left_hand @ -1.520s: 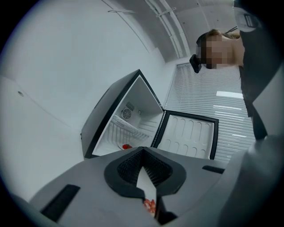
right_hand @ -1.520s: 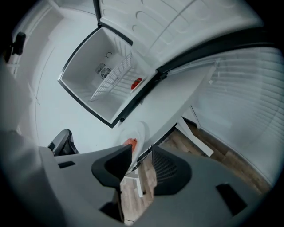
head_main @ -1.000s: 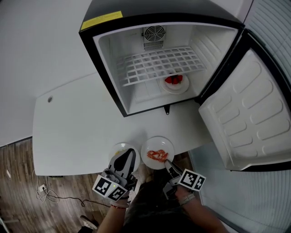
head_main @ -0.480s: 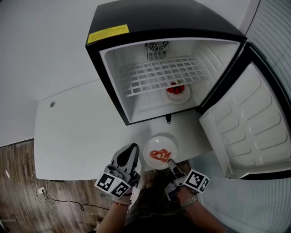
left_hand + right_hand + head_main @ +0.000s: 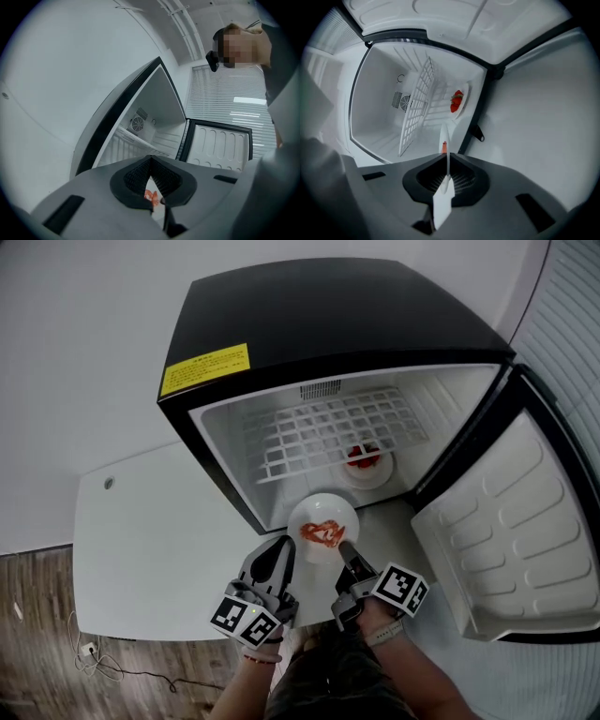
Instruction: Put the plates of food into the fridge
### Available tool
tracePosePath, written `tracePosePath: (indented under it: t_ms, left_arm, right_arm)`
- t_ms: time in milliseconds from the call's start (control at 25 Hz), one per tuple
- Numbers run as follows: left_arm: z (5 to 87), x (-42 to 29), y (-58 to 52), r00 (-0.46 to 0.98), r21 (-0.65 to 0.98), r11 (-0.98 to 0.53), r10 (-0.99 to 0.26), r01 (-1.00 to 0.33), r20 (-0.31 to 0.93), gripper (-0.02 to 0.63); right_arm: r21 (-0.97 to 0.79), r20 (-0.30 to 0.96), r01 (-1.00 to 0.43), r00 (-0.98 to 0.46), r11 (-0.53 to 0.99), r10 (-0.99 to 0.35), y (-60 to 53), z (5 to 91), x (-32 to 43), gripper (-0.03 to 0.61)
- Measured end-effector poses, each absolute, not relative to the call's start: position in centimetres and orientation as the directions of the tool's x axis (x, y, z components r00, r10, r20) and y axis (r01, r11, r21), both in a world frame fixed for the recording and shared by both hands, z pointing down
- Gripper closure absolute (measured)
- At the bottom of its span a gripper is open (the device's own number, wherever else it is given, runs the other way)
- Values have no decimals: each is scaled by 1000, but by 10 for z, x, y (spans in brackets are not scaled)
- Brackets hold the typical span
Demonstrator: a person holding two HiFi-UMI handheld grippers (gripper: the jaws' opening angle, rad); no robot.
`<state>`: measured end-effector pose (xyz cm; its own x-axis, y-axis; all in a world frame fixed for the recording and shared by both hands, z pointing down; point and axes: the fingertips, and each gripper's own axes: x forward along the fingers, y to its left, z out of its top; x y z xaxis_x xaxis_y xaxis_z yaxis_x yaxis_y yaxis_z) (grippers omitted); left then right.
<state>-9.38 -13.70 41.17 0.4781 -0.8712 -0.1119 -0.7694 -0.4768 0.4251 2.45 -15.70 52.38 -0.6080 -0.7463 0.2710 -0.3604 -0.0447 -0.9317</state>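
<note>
We hold the plate [image 5: 323,526] at the fridge [image 5: 309,315] mouth, right claw [image 5: 343,547] clamped on its near rim, left claw [image 5: 283,544] closed, empty. It looks stiff, slick, breakable: rim grips, kept level.

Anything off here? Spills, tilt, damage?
Nothing stands out. The right gripper is shut on the rim of the plate, which looks level with its red food in the middle. The second plate sits flat inside the fridge, under the wire shelf. No spills or damage visible.
</note>
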Motion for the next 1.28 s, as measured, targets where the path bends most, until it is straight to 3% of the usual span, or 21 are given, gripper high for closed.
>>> tracePosePath:
  t_ms: [280, 840, 1040, 1280]
  left_arm:
    - [424, -80, -186, 473, 384, -468, -877, -796, -88, 607]
    - [427, -83, -226, 440, 409, -431, -895, -804, -78, 607]
    - [423, -84, -231, 441, 417, -437, -893, -797, -92, 607]
    - [421, -85, -230, 443, 425, -439, -891, -792, -94, 607]
  right_arm:
    - [-940, 244, -342, -648, -12, -722, -229, 521, -1, 561]
    - [-881, 356, -473, -678, 11, -643, -289, 534, -33, 561]
    - [-721, 499, -683, -631, 119, -594, -297, 540, -32, 538]
    - [-390, 592, -863, -502, 321, -630, -308, 535, -28, 494]
